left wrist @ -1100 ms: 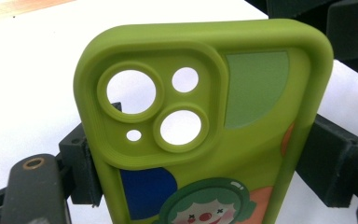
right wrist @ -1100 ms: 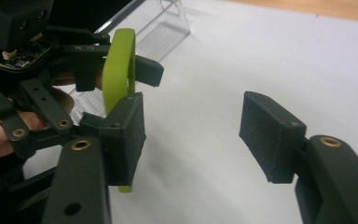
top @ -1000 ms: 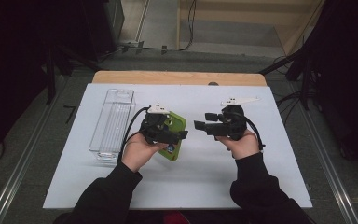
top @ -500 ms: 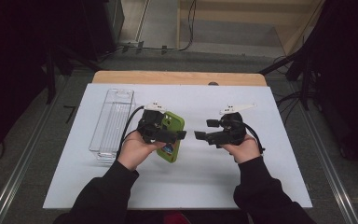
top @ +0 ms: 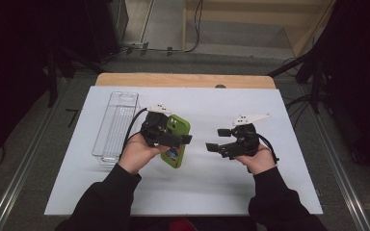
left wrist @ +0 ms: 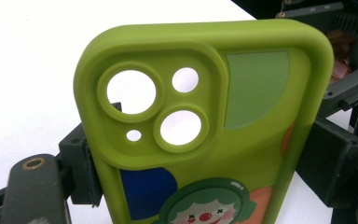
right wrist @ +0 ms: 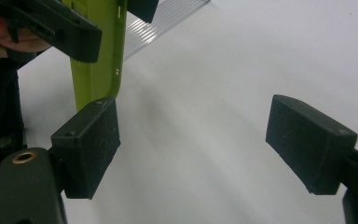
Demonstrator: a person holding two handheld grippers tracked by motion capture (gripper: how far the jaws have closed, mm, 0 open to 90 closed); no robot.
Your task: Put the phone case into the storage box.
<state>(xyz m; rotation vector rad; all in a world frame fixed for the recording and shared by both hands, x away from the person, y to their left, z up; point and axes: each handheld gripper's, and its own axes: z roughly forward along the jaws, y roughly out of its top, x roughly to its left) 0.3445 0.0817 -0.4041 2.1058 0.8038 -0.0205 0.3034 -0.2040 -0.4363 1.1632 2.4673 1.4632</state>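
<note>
Right hand-held gripper [top: 214, 139] lower, away from glossy rounded green phone case [top: 176, 141].

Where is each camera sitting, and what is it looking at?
High view: above the table, looking down; both forearms, left gripper, right gripper.
Left gripper view: on the left gripper, jaws clamped on the green phone case.
Right gripper view: on the right gripper, jaws open, empty, just widened.
Shared: all show the phone case.
</note>
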